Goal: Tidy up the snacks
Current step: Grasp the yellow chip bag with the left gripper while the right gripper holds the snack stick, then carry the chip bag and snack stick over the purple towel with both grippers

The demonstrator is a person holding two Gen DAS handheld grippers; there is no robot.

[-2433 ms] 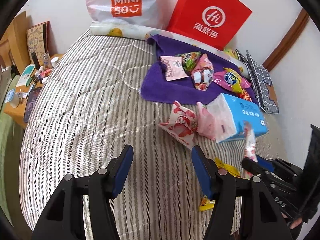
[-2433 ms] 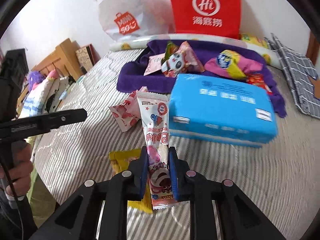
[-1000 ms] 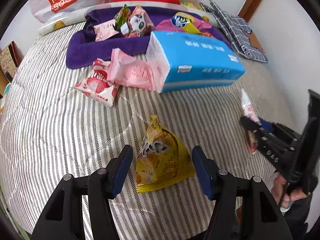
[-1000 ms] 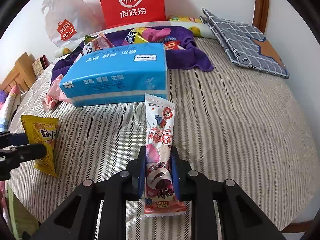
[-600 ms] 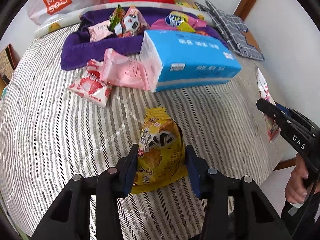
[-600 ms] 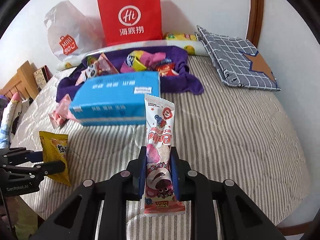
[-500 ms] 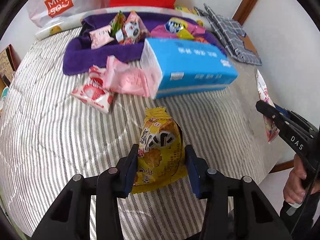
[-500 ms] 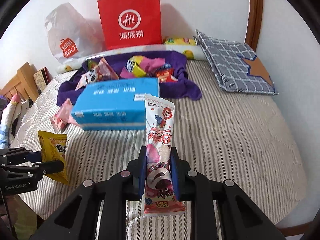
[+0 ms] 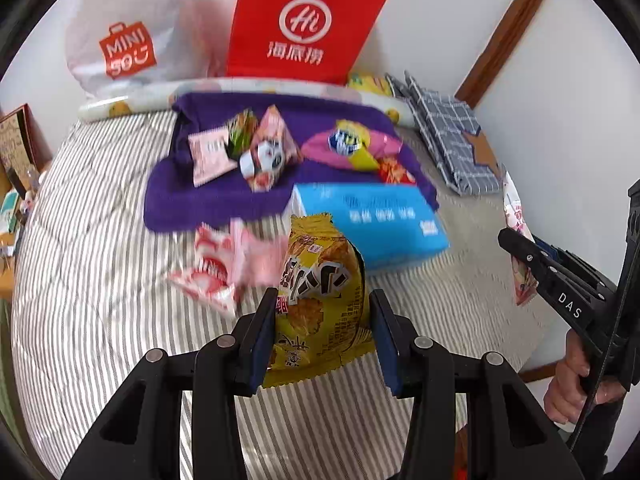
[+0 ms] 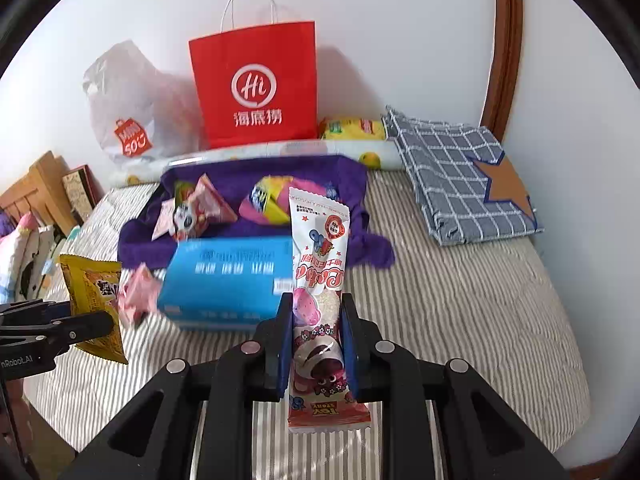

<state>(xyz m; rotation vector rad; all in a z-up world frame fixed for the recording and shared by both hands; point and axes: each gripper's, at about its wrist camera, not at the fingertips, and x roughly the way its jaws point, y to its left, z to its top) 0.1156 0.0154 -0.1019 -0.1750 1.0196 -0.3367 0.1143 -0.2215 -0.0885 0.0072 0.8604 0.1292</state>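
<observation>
the left gripper [image 9: 323, 332] pinches a yellow snack bag [image 9: 320, 296] between its blue pads, the bag standing up out of the jaws above the striped bed [image 9: 92, 300]. the right gripper [image 10: 316, 344] is clamped tight on a long pink-and-white snack stick [image 10: 320, 280], which points upward — its lower end hangs out beneath the pads. in the right wrist view the yellow bag shows at the left edge, held clear of the bed.

behind both, a blue tissue pack [image 9: 380, 220] lies on the bed just in front of a purple towel [image 9: 224, 200]. on the towel sit several snacks: a pink packet [image 9: 210, 156], a panda-print packet [image 9: 268, 156] and a pink-and-yellow bag [image 9: 352, 146]. two loose pink-and-red packets [image 9: 224, 264] lie on the stripes left of the tissue pack. a red paper bag [image 10: 256, 88] and a white plastic bag [image 10: 132, 112] stand against the wall.
</observation>
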